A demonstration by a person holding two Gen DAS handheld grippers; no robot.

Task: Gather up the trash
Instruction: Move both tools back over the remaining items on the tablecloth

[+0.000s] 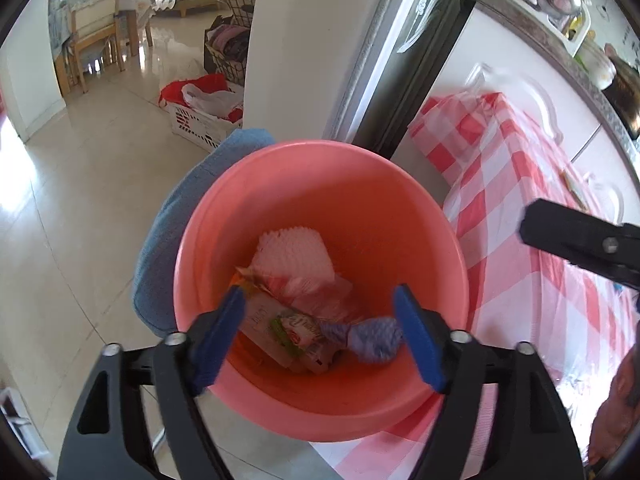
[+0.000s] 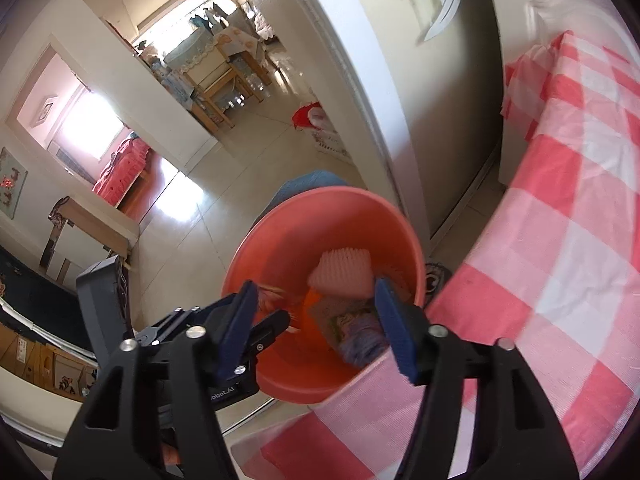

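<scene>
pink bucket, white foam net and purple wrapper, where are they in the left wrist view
pink bucket (image 1: 400,208): left wrist view, bare inner wall, far right side.
white foam net (image 1: 294,256): left wrist view, middle of its ribbed face.
purple wrapper (image 1: 376,340): left wrist view, its fanned crinkled end.

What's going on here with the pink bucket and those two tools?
A person is collecting trash with a two-finger tool in each hand. Both the left tool and the right tool hang open over the pink bucket, which stands beside a table with a red checked cloth. Neither holds anything. In the bucket lie a white foam net, a printed wrapper and a purple wrapper.
</scene>
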